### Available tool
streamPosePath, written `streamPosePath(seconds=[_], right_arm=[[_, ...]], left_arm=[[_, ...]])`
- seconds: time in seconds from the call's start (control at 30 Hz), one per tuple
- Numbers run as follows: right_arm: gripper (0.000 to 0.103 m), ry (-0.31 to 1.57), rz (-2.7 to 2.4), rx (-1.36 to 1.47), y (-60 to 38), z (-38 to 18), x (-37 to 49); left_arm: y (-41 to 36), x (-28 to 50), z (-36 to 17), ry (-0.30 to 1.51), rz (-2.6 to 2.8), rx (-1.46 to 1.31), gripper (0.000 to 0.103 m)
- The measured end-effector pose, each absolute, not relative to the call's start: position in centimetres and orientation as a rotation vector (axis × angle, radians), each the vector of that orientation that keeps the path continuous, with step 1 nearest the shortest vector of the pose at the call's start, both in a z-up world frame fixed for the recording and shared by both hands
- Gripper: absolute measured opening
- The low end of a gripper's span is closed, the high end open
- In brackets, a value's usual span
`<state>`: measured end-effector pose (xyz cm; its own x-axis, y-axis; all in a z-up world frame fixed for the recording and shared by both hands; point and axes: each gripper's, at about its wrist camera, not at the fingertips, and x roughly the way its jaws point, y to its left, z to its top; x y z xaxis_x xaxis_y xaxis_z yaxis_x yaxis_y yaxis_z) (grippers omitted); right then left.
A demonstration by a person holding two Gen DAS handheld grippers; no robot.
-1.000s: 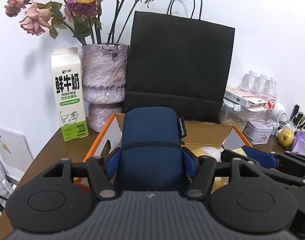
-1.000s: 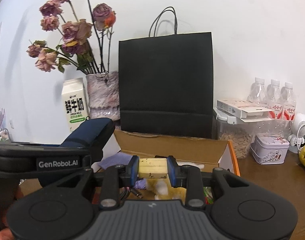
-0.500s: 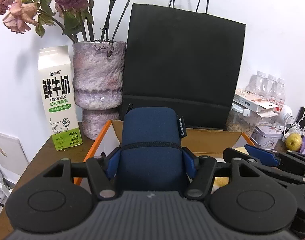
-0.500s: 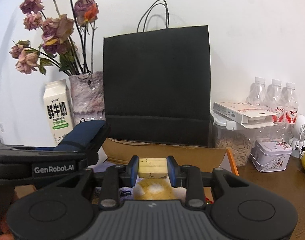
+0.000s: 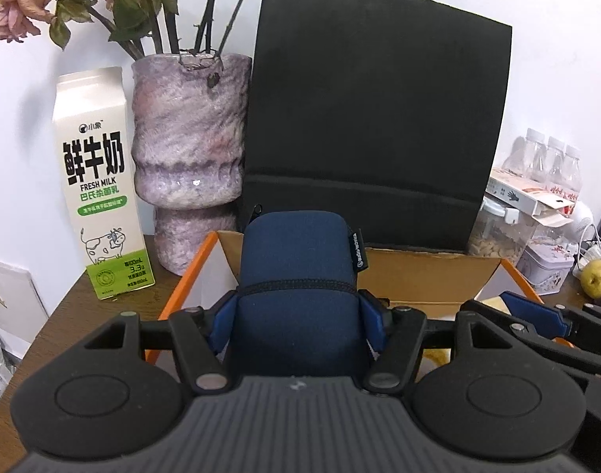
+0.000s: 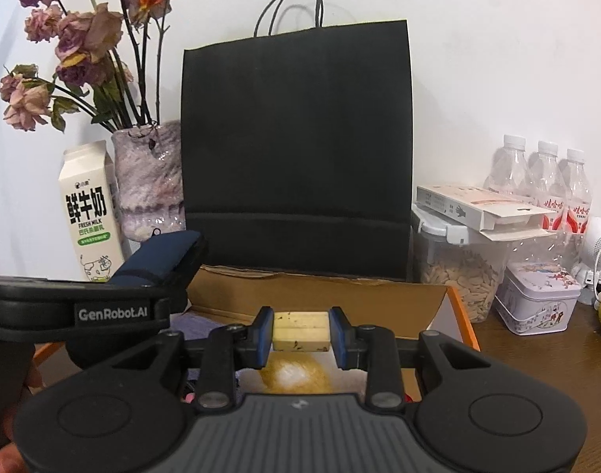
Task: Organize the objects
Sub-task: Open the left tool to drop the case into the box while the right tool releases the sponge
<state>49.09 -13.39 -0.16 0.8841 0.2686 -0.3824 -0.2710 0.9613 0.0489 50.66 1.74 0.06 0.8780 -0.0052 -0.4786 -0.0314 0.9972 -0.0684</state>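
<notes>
My left gripper (image 5: 296, 309) is shut on a navy zippered pouch (image 5: 298, 276) and holds it above the left end of an open cardboard box (image 5: 418, 272) with orange edges. My right gripper (image 6: 300, 331) is shut on a small pale yellow block (image 6: 300, 330) and holds it above the same box (image 6: 320, 291). The left gripper with the pouch (image 6: 162, 256) shows at the left of the right wrist view. The right gripper's blue fingers (image 5: 536, 315) show at the right of the left wrist view. A yellow-white fluffy thing (image 6: 296, 374) lies in the box.
A black paper bag (image 5: 375, 138) stands right behind the box. A purple vase (image 5: 186, 157) with dried roses and a milk carton (image 5: 99, 189) stand at the back left. A seed jar (image 6: 462, 272), a tin (image 6: 536, 299), water bottles (image 6: 544, 181) and a pear (image 5: 596, 278) are on the right.
Both grippers have moved forward toward the black bag and box, which now look larger. Each still holds its object.
</notes>
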Motion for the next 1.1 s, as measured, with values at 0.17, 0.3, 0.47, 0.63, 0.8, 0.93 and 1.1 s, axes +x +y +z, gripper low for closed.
streamPosePath(seconds=[0.17,0.3,0.47,0.63,0.8,0.93,1.1], right_arm=[[0.033,0.404,0.275,-0.012,-13.5,-0.4,49.3],[0.097,0.417,0.258,-0.022,-13.5,-0.7,49.3],[0.103,0.421,0.239,-0.037,-13.3,-0.8,49.2],[0.103,0.434,0.232,-0.038,-13.3,-1.0,49.3],[0.103,0.437,0.233,-0.04,-13.2,-1.1,49.3],[0.103,0.43,0.237,-0.036,-13.3,-0.8,48.8],[0.103,0.425,0.244,-0.036,-13.3,-0.3,48.0]], left_arm=[[1.6,50.4,0.2,0.477,0.021,-0.069,0.083],[1.7,49.6,0.6,0.414,0.049,-0.072,0.103],[1.6,49.8,0.6,0.43,0.049,-0.068,0.103],[1.4,49.7,0.5,0.43,0.044,-0.063,0.103],[1.6,49.5,0.7,0.427,0.045,-0.075,0.103],[1.6,48.6,1.0,0.41,0.047,-0.094,0.103],[1.2,46.9,1.5,0.391,0.047,-0.058,0.103]])
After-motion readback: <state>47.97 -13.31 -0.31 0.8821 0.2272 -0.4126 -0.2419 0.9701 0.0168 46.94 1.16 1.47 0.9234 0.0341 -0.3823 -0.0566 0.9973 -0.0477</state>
